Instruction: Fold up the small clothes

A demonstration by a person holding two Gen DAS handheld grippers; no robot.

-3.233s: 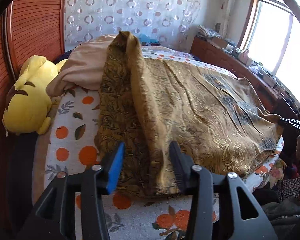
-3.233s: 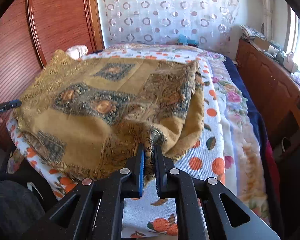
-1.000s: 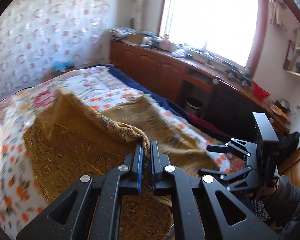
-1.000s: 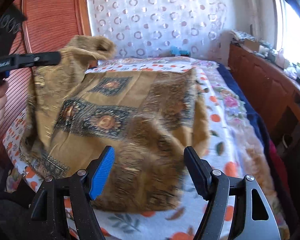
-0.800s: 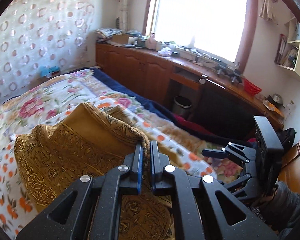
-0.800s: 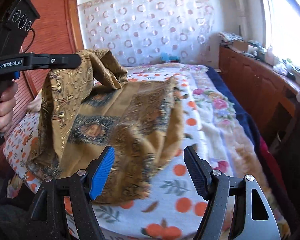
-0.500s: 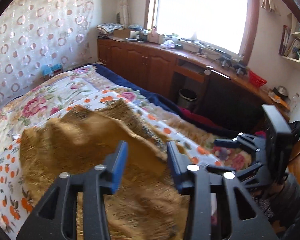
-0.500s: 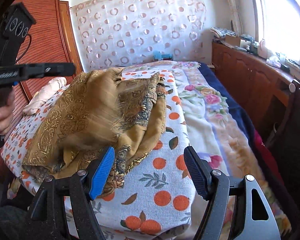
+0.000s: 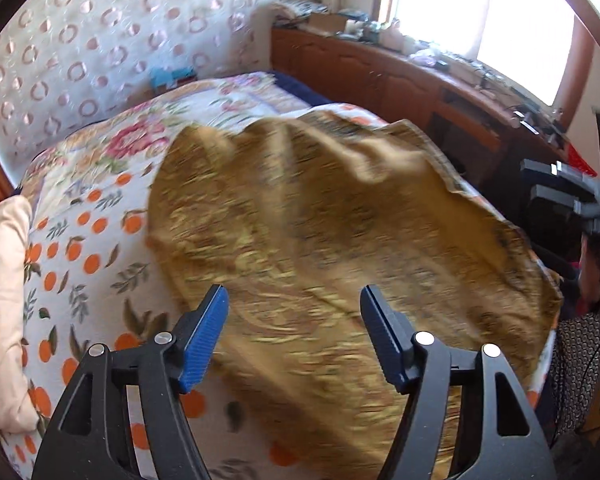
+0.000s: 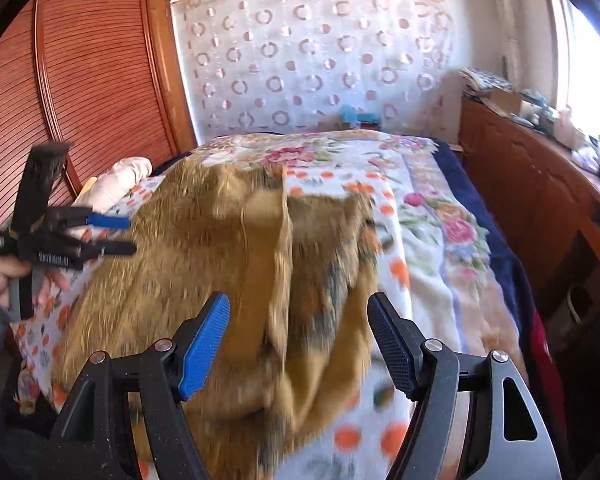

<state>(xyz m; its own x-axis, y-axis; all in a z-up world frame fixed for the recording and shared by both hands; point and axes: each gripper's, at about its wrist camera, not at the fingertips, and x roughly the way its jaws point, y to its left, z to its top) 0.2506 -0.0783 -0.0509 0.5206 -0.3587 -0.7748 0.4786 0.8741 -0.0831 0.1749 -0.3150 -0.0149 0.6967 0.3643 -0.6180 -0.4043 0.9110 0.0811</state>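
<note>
A gold patterned cloth [image 9: 320, 232] lies folded over itself in loose layers on the bed; it also shows in the right wrist view [image 10: 236, 264], blurred. My left gripper [image 9: 294, 336] is open and empty above the cloth's near part. My right gripper [image 10: 298, 344] is open and empty above the cloth's near edge. The left gripper also appears in the right wrist view [image 10: 124, 234] at the cloth's left side, its jaws apart. The right gripper shows at the right edge of the left wrist view [image 9: 572, 192].
The bed [image 9: 80, 240] has an orange-dotted and floral cover. A cream pillow [image 9: 0, 300] lies at the left. A wooden cabinet [image 10: 540, 184] with clutter runs along the window side. A red-brown slatted wardrobe [image 10: 80, 80] stands left, a patterned curtain [image 10: 320, 60] behind.
My left gripper let go of the cloth corner it had carried over, and the cloth dropped onto the bed in a folded heap. Both grippers have pulled back, open.
</note>
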